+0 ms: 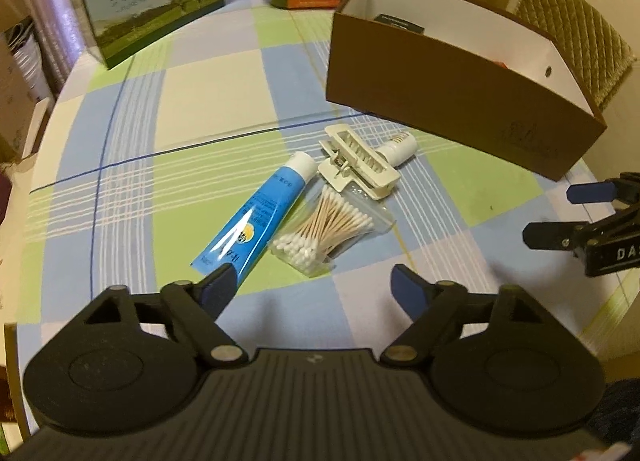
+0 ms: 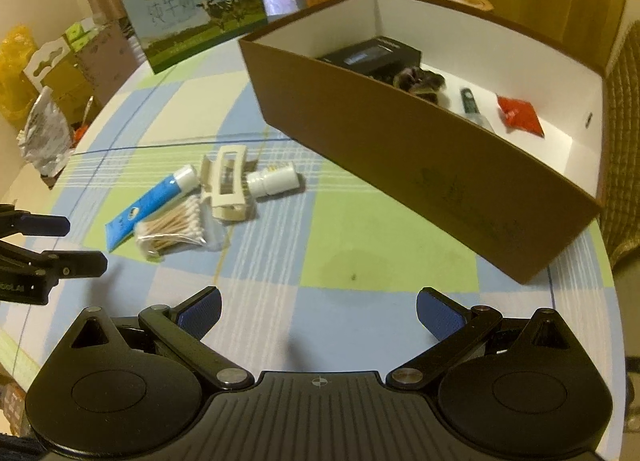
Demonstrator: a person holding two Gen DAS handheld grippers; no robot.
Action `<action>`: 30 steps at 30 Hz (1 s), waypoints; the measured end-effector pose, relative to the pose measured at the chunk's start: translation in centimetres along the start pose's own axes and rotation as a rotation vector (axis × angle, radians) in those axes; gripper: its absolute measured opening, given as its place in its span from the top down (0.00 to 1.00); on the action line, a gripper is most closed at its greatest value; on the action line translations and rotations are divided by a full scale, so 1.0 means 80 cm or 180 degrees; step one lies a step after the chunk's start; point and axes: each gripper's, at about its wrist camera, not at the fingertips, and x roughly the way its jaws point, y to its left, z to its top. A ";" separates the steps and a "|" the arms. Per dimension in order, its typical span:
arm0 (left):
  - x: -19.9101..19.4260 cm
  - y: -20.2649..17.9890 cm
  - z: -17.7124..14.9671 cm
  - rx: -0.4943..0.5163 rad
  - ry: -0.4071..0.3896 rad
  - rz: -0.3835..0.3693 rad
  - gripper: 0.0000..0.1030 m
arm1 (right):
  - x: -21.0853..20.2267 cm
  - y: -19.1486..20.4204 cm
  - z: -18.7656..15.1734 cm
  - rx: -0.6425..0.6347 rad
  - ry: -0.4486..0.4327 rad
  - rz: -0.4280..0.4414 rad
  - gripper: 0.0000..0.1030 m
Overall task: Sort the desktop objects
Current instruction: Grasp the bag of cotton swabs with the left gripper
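A checked cloth in blue, green and cream covers the surface (image 1: 208,109) where we work. We hold the left gripper (image 1: 312,289) and the right gripper (image 2: 318,311) low over it, fingers spread wide and empty. Our brown box (image 2: 400,149) already holds a black case (image 2: 372,55), a dark clip, a pen-like item and a red packet (image 2: 520,115). Four things remain in a touching cluster beside it: blue tube (image 1: 256,217), cotton swabs (image 1: 324,229), cream hair claw (image 1: 360,165), small white bottle (image 1: 400,149). We judge the sorting roughly half done.
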 end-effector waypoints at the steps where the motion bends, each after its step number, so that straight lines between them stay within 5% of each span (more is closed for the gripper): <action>1: 0.005 0.000 0.001 0.0036 -0.0011 -0.0023 0.23 | 0.001 -0.004 -0.001 0.0028 0.0011 -0.0014 0.02; 16: 0.089 -0.022 0.040 0.0787 0.0112 -0.0241 0.41 | 0.013 -0.047 -0.011 0.0366 0.0152 -0.0184 0.02; 25: 0.104 -0.017 0.030 0.0701 0.0233 -0.0317 0.73 | 0.019 -0.058 -0.010 0.0428 0.0205 -0.0208 0.02; 30: 0.088 -0.008 0.013 0.0502 0.0347 -0.0345 0.76 | 0.026 -0.056 -0.007 0.0398 0.0237 -0.0170 0.02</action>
